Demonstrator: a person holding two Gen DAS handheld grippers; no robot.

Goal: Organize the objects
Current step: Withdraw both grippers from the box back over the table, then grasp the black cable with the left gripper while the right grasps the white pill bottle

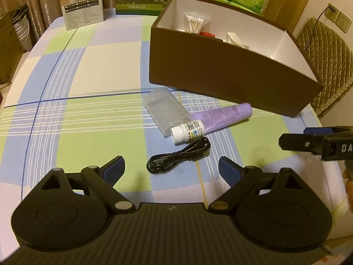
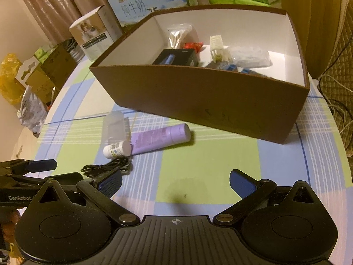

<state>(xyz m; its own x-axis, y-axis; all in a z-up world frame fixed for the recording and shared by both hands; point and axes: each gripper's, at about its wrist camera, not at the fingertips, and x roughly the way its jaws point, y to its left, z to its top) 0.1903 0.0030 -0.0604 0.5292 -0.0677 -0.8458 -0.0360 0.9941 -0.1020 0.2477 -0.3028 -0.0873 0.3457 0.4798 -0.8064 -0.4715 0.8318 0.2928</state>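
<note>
Left gripper (image 1: 171,170): spread wide, empty
Right gripper (image 2: 175,182): spread wide, empty
Cable (image 1: 178,155): coiled, nearest
Purple tube (image 1: 222,116): lying flat, cap toward brown box (image 1: 220,75)

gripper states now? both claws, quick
Left claw: open, empty, above the cable.
Right claw: open, empty, over the tablecloth.

The left gripper (image 1: 171,167) is held low and level, its blue-padded jaws spread wide with nothing between them. The right gripper (image 2: 175,183) is held likewise, just beside it.
</note>
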